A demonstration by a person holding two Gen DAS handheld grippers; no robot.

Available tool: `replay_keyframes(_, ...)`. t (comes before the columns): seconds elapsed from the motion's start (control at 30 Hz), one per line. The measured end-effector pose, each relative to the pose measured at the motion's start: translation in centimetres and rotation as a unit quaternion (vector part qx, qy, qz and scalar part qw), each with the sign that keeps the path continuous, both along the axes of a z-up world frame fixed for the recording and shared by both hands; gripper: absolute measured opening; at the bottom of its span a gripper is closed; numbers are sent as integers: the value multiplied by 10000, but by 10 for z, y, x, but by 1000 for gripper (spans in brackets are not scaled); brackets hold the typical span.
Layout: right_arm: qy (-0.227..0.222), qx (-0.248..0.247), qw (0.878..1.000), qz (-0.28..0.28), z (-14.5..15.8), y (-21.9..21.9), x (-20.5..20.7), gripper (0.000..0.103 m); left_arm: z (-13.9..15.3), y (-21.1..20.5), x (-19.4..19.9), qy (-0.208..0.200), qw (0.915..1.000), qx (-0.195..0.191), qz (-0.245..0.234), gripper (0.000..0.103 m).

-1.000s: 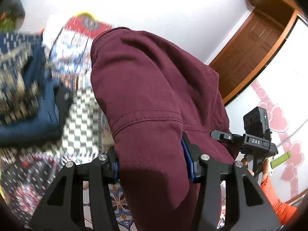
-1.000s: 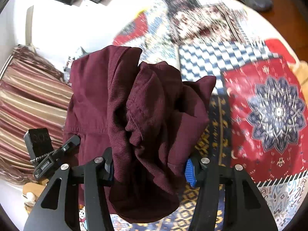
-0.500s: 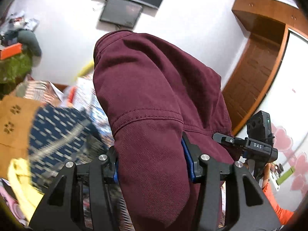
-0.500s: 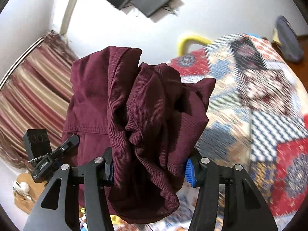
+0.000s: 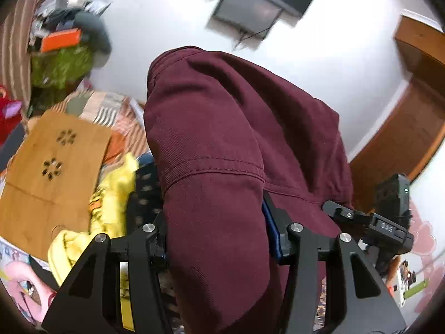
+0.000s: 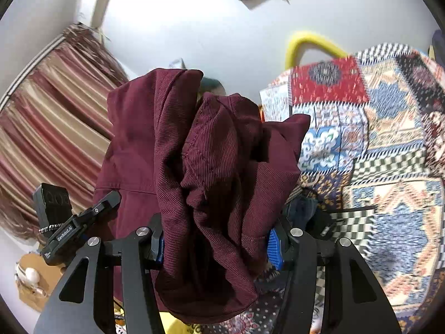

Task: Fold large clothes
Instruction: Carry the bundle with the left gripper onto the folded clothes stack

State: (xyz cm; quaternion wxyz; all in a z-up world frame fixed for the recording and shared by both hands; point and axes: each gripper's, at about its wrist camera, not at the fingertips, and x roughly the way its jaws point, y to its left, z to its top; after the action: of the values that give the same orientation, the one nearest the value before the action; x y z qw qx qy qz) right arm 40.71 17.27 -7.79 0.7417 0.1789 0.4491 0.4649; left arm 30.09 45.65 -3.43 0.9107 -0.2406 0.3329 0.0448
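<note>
We see the left gripper (image 5: 217,242) with its jaws pinching a thick fold of the maroon garment (image 5: 236,144), which bulges up over the fingers. The right gripper (image 6: 217,245) likewise clamps a bunched, crumpled wad of the same cloth (image 6: 211,161). Beyond lie a yellow cloth (image 5: 111,194), a patchwork bedspread (image 6: 375,153) and a striped curtain (image 6: 55,117).

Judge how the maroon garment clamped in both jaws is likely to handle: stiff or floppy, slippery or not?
Likely floppy: the maroon garment bunches and droops over the right gripper. Probably grippy rather than slippery, given its ribbed weave. Seams look thick at the left gripper, suggesting some weight.
</note>
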Motion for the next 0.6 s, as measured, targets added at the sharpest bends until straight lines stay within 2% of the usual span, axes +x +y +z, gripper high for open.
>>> replay_keyframes(0.1,226,-288,9993,17,-29,29,13,51,-47,30,15,521,9981,-228,239,56)
replay_keyframes(0.23,206,-662,9976,4,-59,54,21,56,-86,47,15,649,9969,-194,402,64)
replay_keyframes(0.3,185,-785,9967,7,-63,57,21,64,-90,50,11,604,9971,-235,406,66)
replay_keyframes(0.37,340,-764,9965,9,-61,53,24,68,-88,49,10,644,9969,-190,409,66)
replay_keyframes(0.5,390,-1100,9930,152,-49,53,21,69,-82,39,16,855,9950,235,453,70)
replay_keyframes(0.6,262,-1378,9899,184,-34,48,12,69,-73,31,12,914,9934,437,546,75)
